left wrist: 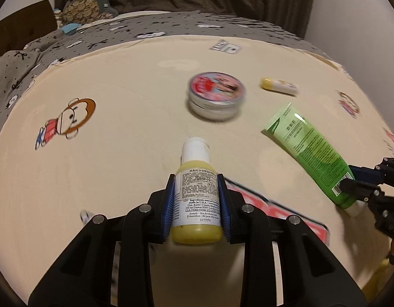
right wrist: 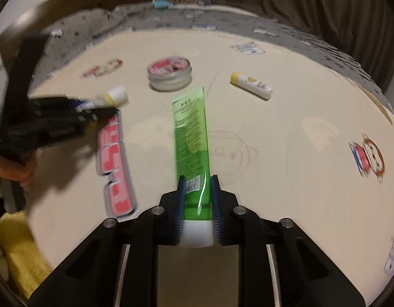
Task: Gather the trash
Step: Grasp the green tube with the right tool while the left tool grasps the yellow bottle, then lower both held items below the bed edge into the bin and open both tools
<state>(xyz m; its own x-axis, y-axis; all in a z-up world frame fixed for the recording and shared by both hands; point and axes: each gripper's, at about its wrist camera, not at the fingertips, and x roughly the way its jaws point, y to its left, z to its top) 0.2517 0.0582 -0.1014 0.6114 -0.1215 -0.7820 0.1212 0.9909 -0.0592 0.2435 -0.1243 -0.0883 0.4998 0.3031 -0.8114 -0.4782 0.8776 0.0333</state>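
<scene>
With the left tongs (left wrist: 196, 199) clamped on the bottle (left wrist: 197, 194) and the right tongs (right wrist: 197, 204) on the tube (right wrist: 193, 138), each lying lengthwise along its tongs, the tin (right wrist: 169, 73) and stick (right wrist: 251, 85) are left higher in frame.

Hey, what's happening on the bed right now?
A person is clearing toiletries off the bedsheet with two handheld grippers. The left gripper is shut on a small yellow bottle, the right gripper on a green tube. A round tin and a yellow-capped stick lie on the sheet.

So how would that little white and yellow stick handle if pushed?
The white and yellow stick lies on its side and looks cylindrical, so it would probably roll. It seems small and likely light. The soft sheet may slow it.
</scene>
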